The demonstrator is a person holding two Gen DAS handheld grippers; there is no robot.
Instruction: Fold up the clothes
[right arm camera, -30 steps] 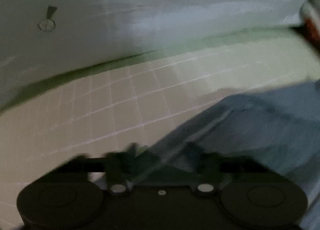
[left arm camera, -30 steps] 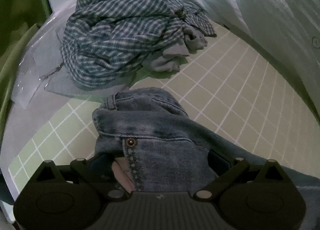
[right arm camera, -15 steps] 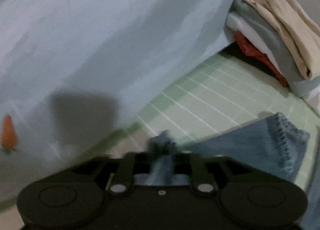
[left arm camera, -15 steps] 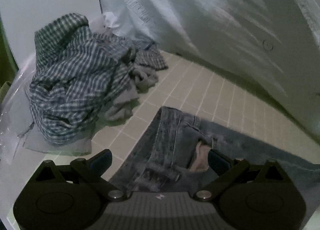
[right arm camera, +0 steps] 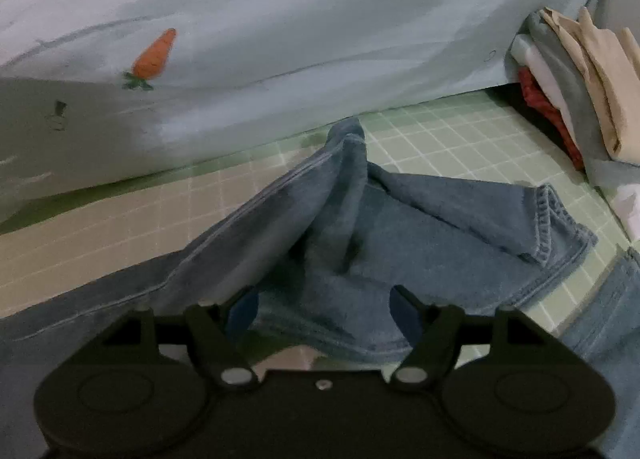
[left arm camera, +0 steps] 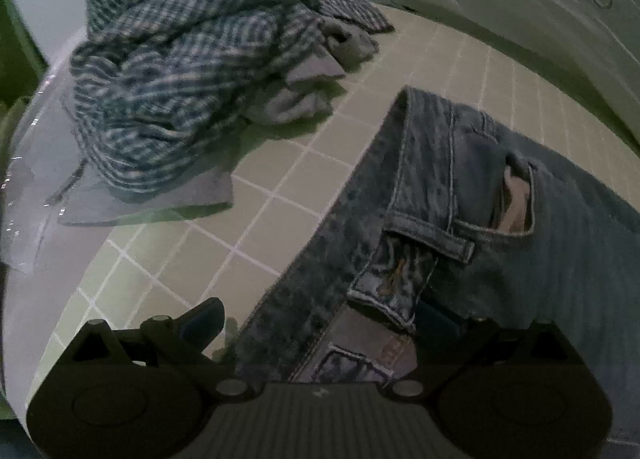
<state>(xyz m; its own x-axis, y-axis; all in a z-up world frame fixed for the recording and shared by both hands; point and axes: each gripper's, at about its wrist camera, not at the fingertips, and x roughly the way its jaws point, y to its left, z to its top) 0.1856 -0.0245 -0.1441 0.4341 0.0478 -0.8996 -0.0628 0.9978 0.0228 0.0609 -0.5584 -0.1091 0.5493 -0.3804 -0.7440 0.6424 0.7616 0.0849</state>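
Jeans (left arm camera: 460, 195) lie spread on the pale green grid-checked sheet (left arm camera: 280, 179), waistband under the left gripper (left arm camera: 320, 323), hems bunched before the right gripper (right arm camera: 324, 311). Both grippers stand wide open and hold nothing, so I judge this the laying-out step. Next calls for smoothing the ridged leg (right arm camera: 344, 179), then pinching hem to waist. Denim looks stiff, mottled and thick-seamed (a belt loop stands proud). A crumpled checked shirt (left arm camera: 180, 59) waits near; folded clothes (right arm camera: 572, 91) are stacked apart.
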